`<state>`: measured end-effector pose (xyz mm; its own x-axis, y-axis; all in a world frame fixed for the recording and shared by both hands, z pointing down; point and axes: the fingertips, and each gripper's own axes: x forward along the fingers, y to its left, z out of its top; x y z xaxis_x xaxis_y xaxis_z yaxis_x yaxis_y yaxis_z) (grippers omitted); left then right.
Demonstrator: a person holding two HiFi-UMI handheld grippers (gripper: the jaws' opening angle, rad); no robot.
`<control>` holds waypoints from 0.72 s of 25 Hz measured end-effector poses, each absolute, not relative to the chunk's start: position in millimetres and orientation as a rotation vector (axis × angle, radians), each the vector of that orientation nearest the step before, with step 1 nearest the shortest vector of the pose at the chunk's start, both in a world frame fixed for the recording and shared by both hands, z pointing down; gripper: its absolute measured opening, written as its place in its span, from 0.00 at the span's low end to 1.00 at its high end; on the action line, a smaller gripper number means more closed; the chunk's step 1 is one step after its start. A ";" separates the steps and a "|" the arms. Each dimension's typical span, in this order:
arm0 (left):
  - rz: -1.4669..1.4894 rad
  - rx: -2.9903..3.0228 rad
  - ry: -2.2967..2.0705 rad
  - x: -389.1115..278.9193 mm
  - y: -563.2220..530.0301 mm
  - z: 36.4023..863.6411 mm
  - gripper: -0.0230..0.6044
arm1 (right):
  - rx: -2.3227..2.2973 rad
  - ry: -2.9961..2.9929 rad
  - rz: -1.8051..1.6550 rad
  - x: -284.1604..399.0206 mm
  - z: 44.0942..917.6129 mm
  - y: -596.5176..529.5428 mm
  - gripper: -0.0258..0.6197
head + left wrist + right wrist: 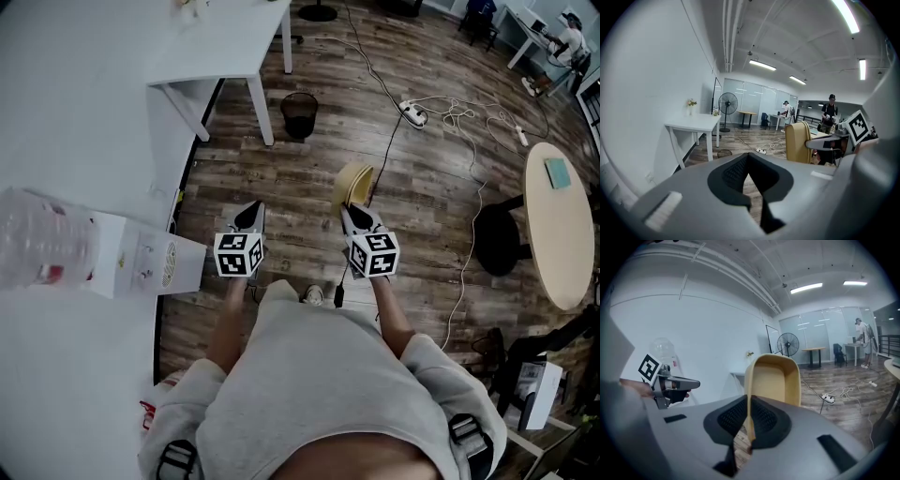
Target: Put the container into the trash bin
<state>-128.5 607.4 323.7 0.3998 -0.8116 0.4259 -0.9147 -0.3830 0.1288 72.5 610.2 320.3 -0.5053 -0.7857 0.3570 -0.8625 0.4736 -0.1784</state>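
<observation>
A dark wood-plank floor (422, 216) runs through an open office room, and cables trail across it to one power strip (413, 113). In the head view one white table (220, 42) stands at 11 o'clock. One round pale table (562, 225) is at 3 o'clock, with one black stool (497, 239) just beside it. One fan (727, 104) stands by the far glass wall.

There is one trash bin (299, 114), dark mesh with an open top, on the floor near the white table's leg, at 11 o'clock from the container.

The one container (354, 183) is tan and tray-like, with rounded corners and a raised rim, and it is held above the floor. The right gripper (357, 214) pinches its side wall. The left gripper (249, 216), at 9 o'clock of the right, has its jaws closed together with nothing between them.
</observation>
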 end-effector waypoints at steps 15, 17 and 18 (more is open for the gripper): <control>0.432 2.309 -1.482 -111.8 565.7 339.1 0.05 | 1.361 -2.498 0.502 78.4 334.8 567.1 0.09; 0.432 2.302 -1.477 -111.4 558.9 343.6 0.05 | 1.355 -2.494 0.504 77.3 337.8 560.0 0.09; 0.435 2.299 -1.475 -111.5 555.0 345.9 0.05 | 1.353 -2.492 0.506 76.6 339.3 556.3 0.09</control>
